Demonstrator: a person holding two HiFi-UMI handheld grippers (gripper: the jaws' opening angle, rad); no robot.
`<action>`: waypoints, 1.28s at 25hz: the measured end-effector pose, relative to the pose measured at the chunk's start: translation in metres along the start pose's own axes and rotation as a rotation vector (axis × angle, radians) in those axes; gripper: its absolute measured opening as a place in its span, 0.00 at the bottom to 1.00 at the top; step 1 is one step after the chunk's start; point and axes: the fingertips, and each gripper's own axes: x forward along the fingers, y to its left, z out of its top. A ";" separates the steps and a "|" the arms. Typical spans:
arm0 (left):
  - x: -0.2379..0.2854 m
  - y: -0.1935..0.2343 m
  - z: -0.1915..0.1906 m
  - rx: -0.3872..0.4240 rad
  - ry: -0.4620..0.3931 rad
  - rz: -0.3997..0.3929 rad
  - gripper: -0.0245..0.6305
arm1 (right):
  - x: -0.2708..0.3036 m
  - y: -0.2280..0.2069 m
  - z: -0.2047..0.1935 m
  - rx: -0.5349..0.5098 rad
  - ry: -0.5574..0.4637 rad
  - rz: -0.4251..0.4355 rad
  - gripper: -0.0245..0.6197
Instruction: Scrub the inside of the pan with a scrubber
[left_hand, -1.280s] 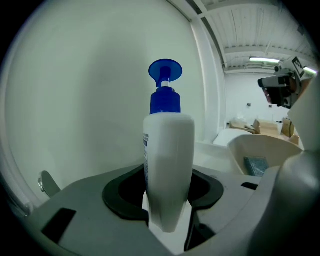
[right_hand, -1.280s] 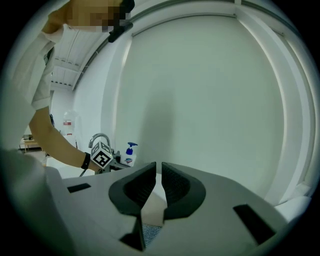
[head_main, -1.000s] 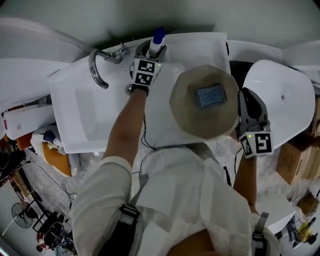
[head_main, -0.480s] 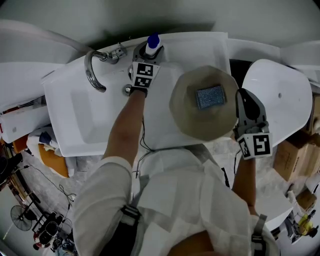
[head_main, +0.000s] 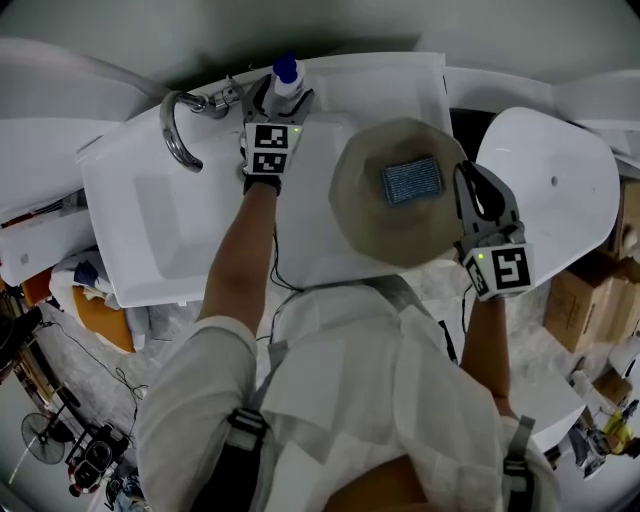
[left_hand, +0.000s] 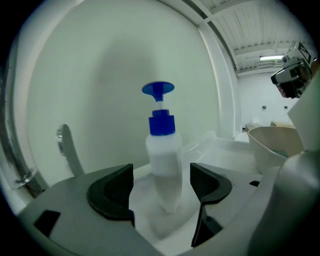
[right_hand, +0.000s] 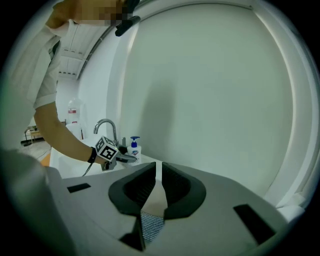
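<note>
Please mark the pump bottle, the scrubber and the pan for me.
pump bottle (left_hand: 162, 160), left gripper view, on its white body.
scrubber (head_main: 412, 180), head view, centre of its top face.
pan (head_main: 372, 238), head view, bare inner wall at lower left.

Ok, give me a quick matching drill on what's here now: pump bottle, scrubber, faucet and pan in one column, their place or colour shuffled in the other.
1. pump bottle
2. scrubber
3. faucet
4. pan

A. arching over the sink basin
B. rim pinched in the shut right gripper
C. white with a blue top
D. lying inside the pan

Pairs: 1-C, 2-D, 3-A, 4-B.
</note>
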 end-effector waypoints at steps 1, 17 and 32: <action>-0.010 0.003 0.000 -0.002 0.006 0.023 0.57 | 0.000 0.002 -0.002 -0.008 0.008 0.009 0.07; -0.148 -0.147 0.032 -0.147 0.051 -0.325 0.50 | 0.022 0.067 -0.090 -0.345 0.352 0.344 0.26; -0.139 -0.191 -0.022 -0.153 0.251 -0.285 0.42 | 0.033 0.096 -0.208 -0.827 0.653 0.558 0.26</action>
